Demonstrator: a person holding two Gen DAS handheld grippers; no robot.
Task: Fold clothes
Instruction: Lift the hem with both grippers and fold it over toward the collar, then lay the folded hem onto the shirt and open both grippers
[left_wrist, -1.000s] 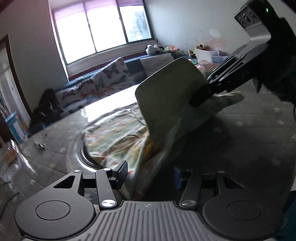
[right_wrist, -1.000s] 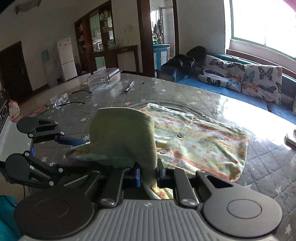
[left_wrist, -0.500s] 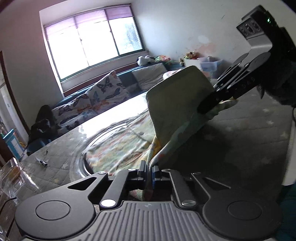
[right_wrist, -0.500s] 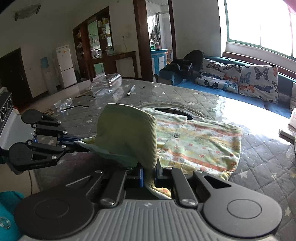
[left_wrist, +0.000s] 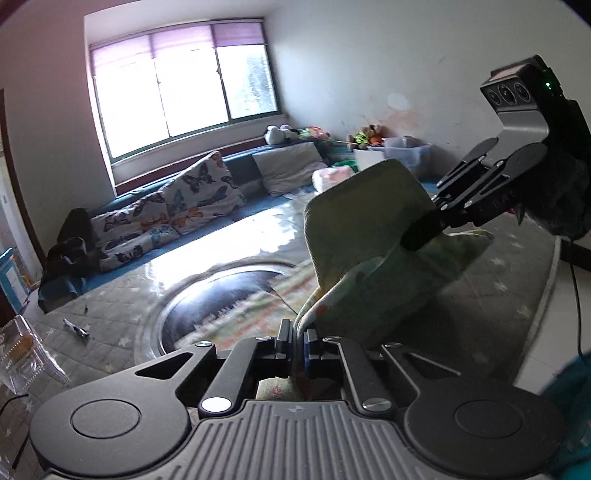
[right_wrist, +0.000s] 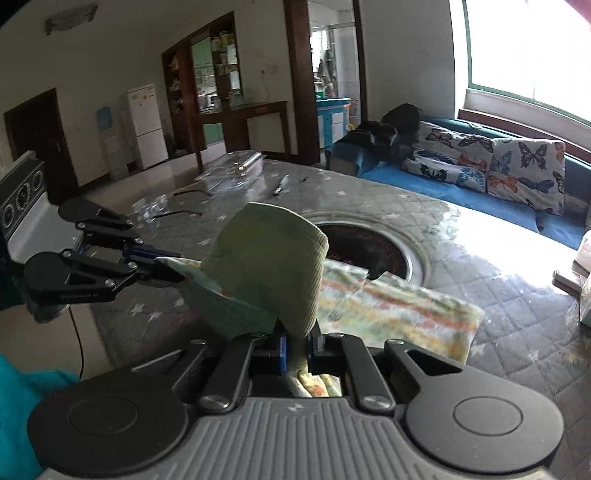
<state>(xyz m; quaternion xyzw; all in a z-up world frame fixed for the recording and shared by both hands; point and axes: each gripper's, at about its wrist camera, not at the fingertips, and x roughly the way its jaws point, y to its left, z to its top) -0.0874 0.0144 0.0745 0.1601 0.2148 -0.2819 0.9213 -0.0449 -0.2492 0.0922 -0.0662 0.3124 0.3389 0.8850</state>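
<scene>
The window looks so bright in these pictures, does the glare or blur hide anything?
Left wrist view: the window is blown out, glare whitens the table, and the printed garment is motion-blurred. Right wrist view: glare washes the table's far side; straight walls bend from the fisheye lens.

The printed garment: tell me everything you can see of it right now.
The printed garment is soft, light cloth with an orange-and-green pattern and a plain ribbed green band arching up between the grippers. The left gripper and the right gripper are each shut on an edge, holding that end raised. The rest trails flat on the quilted table cover, partly over the round recess.
</scene>
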